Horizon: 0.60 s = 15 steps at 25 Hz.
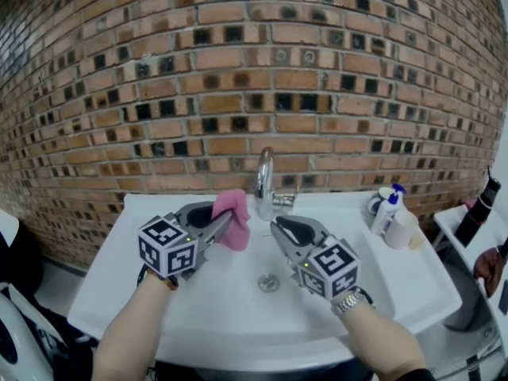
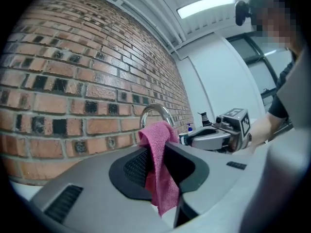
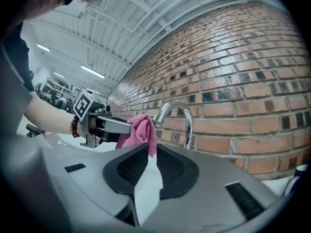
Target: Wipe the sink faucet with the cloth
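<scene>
A chrome gooseneck faucet (image 1: 264, 175) rises at the back of the white sink (image 1: 397, 284), against the brick wall. My left gripper (image 1: 228, 219) is shut on a pink cloth (image 1: 234, 217), holding it just left of the faucet's base. In the left gripper view the cloth (image 2: 163, 188) hangs down between the jaws of my left gripper (image 2: 156, 152), with the faucet (image 2: 156, 111) just beyond. My right gripper (image 1: 275, 225) is shut and holds nothing, level over the basin right of the cloth. In the right gripper view the faucet (image 3: 181, 111) and cloth (image 3: 142, 130) lie past the tips of my right gripper (image 3: 151, 152).
A white pump bottle with a blue top (image 1: 387, 208) and a pale cup (image 1: 403, 230) stand on the sink's right rim. The drain (image 1: 269, 282) sits mid-basin. A dark bottle (image 1: 479, 203) stands on a white surface at far right. The brick wall (image 1: 238, 70) backs the sink.
</scene>
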{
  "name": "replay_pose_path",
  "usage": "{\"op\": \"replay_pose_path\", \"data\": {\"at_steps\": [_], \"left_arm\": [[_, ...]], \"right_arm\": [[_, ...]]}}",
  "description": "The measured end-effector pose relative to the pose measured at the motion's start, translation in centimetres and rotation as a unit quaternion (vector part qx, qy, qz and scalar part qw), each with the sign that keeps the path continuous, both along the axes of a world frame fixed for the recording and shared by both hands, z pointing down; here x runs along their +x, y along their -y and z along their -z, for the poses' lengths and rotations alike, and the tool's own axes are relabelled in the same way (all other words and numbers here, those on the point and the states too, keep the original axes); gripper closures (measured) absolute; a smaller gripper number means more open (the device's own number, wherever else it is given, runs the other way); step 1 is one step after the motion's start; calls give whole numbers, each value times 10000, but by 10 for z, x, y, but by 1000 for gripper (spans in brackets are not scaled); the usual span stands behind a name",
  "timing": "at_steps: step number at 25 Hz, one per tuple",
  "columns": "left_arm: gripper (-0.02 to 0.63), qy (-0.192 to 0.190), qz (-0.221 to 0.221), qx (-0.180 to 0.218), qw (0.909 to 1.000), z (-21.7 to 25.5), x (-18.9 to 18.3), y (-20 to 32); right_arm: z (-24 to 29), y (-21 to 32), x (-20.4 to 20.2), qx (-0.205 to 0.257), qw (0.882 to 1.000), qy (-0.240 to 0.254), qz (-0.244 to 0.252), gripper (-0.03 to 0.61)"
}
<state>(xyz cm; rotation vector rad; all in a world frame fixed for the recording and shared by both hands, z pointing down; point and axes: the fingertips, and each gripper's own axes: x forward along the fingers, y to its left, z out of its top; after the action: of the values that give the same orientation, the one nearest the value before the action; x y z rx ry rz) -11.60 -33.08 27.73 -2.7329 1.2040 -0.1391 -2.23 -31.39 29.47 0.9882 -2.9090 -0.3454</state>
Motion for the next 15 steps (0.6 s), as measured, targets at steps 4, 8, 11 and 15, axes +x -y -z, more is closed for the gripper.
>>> {"op": "replay_pose_path", "data": {"at_steps": [4, 8, 11, 15], "left_arm": [[528, 84, 368, 13, 9993, 1, -2, 21], [528, 150, 576, -89, 9982, -5, 2, 44], [528, 166, 683, -140, 9974, -8, 7, 61], [528, 256, 880, -208, 9956, -17, 12, 83]], "right_arm": [[-3, 0, 3, 25, 9997, -2, -240, 523], [-5, 3, 9, 12, 9992, 43, -395, 534], [-3, 1, 8, -17, 9993, 58, -378, 534], [-3, -2, 5, -8, 9992, -63, -383, 534]]}}
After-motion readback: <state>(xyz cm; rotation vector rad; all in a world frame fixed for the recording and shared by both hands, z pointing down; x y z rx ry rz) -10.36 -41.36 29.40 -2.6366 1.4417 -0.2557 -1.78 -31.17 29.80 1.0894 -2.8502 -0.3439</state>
